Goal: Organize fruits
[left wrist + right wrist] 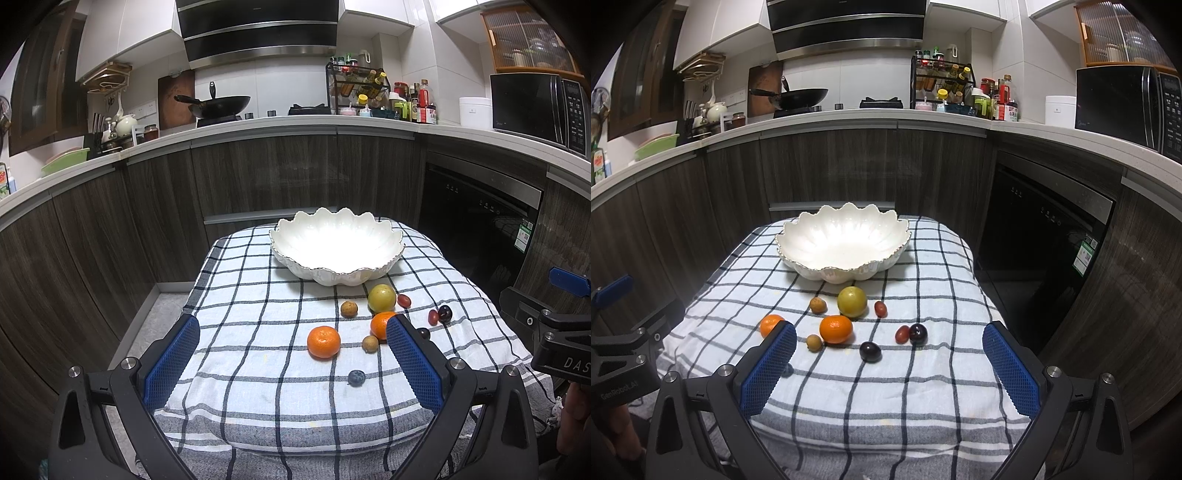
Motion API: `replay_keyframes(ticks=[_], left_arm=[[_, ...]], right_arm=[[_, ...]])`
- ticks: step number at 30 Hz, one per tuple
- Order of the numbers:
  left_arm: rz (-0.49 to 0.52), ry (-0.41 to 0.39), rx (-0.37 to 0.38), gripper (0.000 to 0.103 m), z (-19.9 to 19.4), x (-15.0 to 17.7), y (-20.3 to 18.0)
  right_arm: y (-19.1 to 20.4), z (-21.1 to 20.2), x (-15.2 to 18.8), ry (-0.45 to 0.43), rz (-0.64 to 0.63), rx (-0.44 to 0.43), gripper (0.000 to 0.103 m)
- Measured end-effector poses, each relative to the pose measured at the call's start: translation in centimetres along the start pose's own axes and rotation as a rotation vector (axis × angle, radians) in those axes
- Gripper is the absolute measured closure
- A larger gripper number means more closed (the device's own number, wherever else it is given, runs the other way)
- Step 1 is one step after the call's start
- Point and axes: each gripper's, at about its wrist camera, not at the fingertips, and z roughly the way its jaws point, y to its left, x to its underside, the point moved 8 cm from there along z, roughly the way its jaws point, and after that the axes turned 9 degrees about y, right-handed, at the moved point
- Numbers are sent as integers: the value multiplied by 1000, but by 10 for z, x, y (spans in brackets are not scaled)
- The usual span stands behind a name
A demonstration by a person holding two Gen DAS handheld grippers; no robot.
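Observation:
A white scalloped bowl (336,247) (842,240) stands empty at the far end of a checked cloth (258,295) (923,295). In front of it lie two tangerines (323,342) (835,328), a yellow-green fruit (381,298) (852,301), two small brown longans (348,308) (817,305), red and dark grapes (403,300) (870,350) and a blueberry (356,378). My left gripper (291,365) is open and empty, near the cloth's front edge. My right gripper (890,369) is open and empty, beside it on the right.
The cloth covers a small table in front of dark wood kitchen cabinets (258,177). A black dishwasher front (1041,258) is to the right. The counter behind holds a wok (218,105), a spice rack (358,88) and a microwave (535,107).

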Motion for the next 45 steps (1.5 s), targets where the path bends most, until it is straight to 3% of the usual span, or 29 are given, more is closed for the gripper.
replay_keyframes(ticks=[19, 45], left_arm=[[2, 1, -2, 0, 3, 0, -4], [49, 83, -31, 1, 51, -7, -4]], right_arm=[[2, 1, 0, 1, 5, 5, 1], [2, 52, -5, 90, -6, 4, 1]])
